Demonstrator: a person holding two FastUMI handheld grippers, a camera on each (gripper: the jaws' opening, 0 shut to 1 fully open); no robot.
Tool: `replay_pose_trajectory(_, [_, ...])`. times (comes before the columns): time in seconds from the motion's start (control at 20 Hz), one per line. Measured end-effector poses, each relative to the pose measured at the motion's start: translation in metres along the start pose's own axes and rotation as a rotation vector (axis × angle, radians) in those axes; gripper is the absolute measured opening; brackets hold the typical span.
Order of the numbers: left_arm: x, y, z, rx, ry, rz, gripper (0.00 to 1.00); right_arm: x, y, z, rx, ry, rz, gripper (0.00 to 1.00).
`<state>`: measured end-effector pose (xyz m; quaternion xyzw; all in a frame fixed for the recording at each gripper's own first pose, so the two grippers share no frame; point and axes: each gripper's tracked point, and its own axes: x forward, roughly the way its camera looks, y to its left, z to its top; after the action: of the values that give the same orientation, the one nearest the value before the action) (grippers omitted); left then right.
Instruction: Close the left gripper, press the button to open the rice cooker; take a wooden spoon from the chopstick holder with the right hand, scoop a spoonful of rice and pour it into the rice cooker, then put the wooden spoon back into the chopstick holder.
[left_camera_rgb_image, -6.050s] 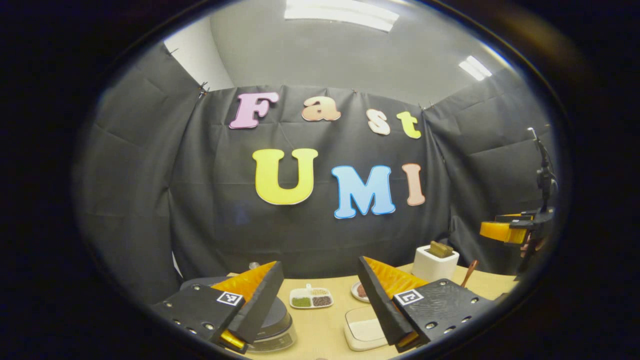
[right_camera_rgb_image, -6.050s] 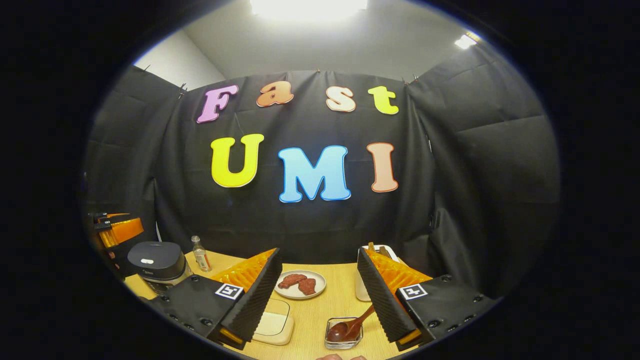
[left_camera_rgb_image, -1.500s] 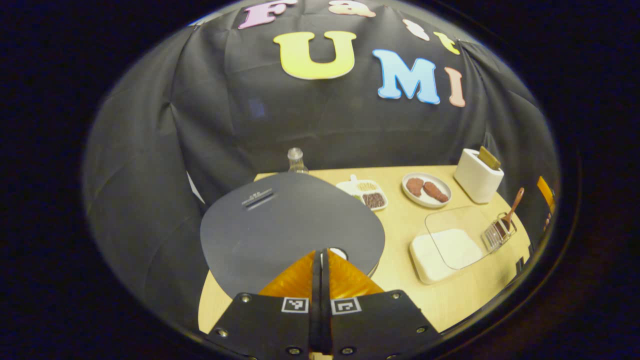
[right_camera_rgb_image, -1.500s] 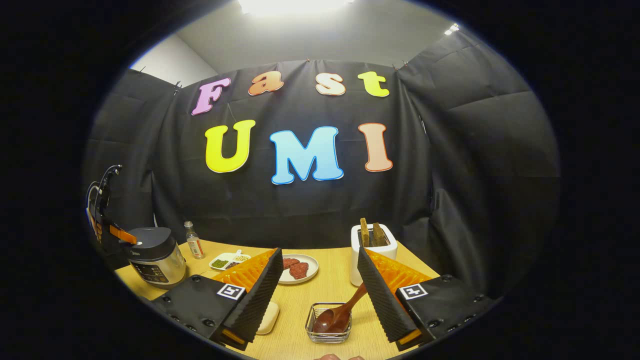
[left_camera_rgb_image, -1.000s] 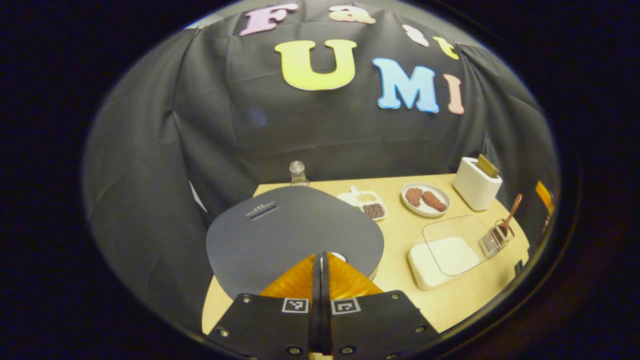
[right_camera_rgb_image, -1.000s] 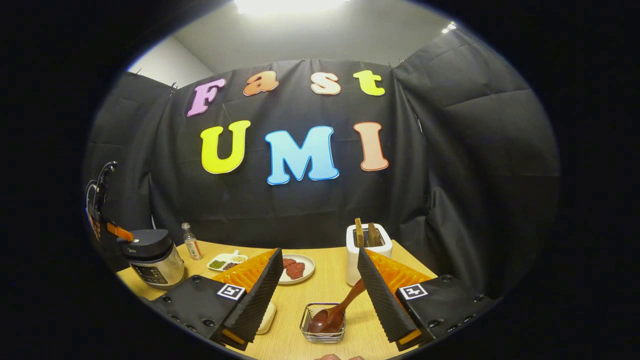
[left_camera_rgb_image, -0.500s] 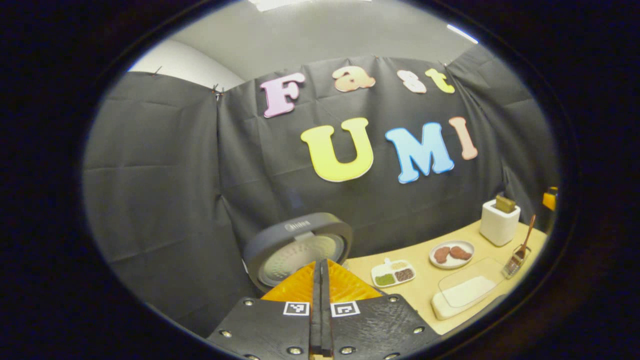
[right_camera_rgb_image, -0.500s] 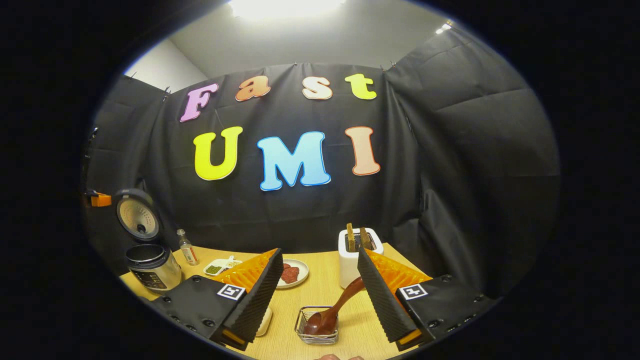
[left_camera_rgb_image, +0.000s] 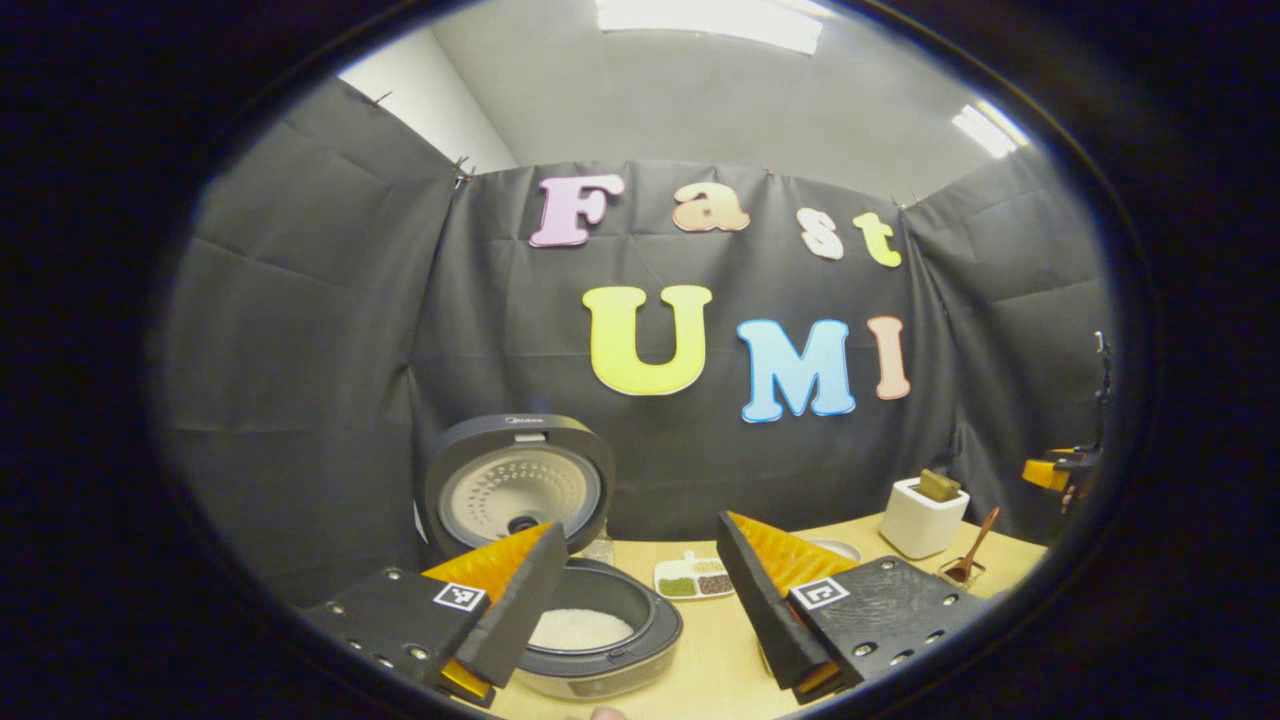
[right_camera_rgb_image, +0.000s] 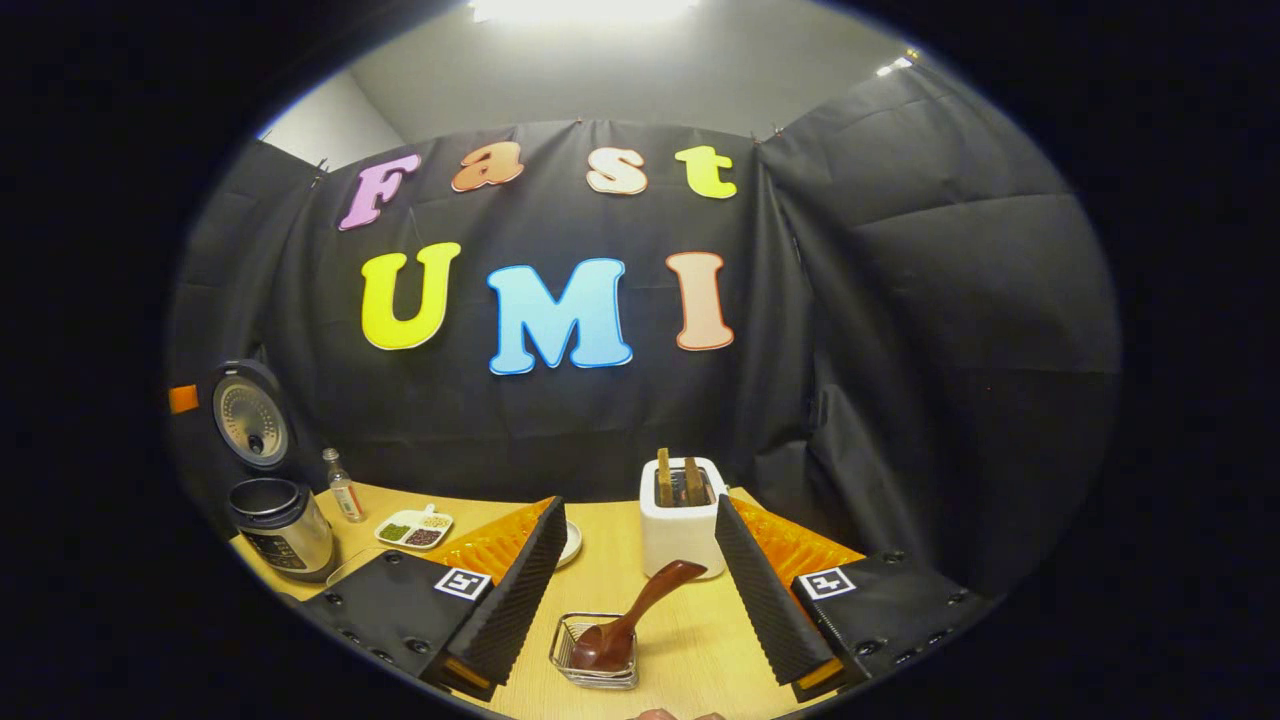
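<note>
The left claw (left_camera_rgb_image: 640, 610) is spread wide open above the near edge of the bench (left_camera_rgb_image: 720, 660), with nothing between its fingers. Just ahead of its left finger sits the rice cooker (left_camera_rgb_image: 590, 640), lid (left_camera_rgb_image: 515, 490) swung upright at the back so its perforated inner face looks toward the claw. White rice (left_camera_rgb_image: 578, 628) lies in the bottom of the pot. Beyond the gap between the fingers is a small divided dish (left_camera_rgb_image: 695, 580) of green and dark beans. Off past the right finger stands a white toaster (left_camera_rgb_image: 922, 515), and just beside it the chopstick holder (left_camera_rgb_image: 960, 572) with the wooden spoon (left_camera_rgb_image: 975, 545) leaning out of it.

The right claw (right_camera_rgb_image: 640, 610) is also open and holds nothing. The chopstick holder (right_camera_rgb_image: 595, 652), a small wire basket, rests on the bench (right_camera_rgb_image: 690, 640) directly in front of it, in the gap between the fingers and nearer the left one. The wooden spoon (right_camera_rgb_image: 630, 615) stands bowl-down in the basket, handle tilted up toward the right finger but not touching it. Straight behind the spoon is the toaster (right_camera_rgb_image: 680, 525) with two slices standing in its slots. Far off to this claw's left are the rice cooker (right_camera_rgb_image: 280, 530) with its lid (right_camera_rgb_image: 250, 415) raised, a small bottle (right_camera_rgb_image: 343, 485) and the divided dish (right_camera_rgb_image: 413, 528). A plate's edge (right_camera_rgb_image: 572, 540) peeks out behind the left finger.
</note>
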<state>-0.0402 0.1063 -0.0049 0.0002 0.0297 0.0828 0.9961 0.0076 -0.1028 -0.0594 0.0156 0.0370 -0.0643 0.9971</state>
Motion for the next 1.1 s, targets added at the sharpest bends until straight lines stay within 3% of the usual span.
replay_pose_trajectory(0.4, [-0.007, -0.025, -0.037, -0.139, 0.017, -0.054, 0.94, 0.023, -0.026, -0.026, 0.086, 0.065, -0.014, 0.98])
replay_pose_trajectory(0.75, [-0.004, -0.011, -0.080, -0.183, 0.098, -0.016, 0.94, 0.056, -0.029, -0.089, 0.136, 0.184, -0.010, 0.98])
replay_pose_trajectory(0.8, [-0.004, -0.012, -0.083, -0.196, 0.105, -0.016, 0.94, 0.060, -0.027, -0.097, 0.145, 0.201, -0.002, 0.93])
replay_pose_trajectory(0.85, [-0.004, -0.011, -0.085, -0.206, 0.111, -0.014, 0.94, 0.064, -0.026, -0.104, 0.153, 0.216, 0.003, 0.98])
replay_pose_trajectory(1.1, [-0.003, -0.005, -0.102, -0.193, 0.153, 0.017, 0.94, 0.084, -0.018, -0.136, 0.209, 0.280, 0.026, 0.98])
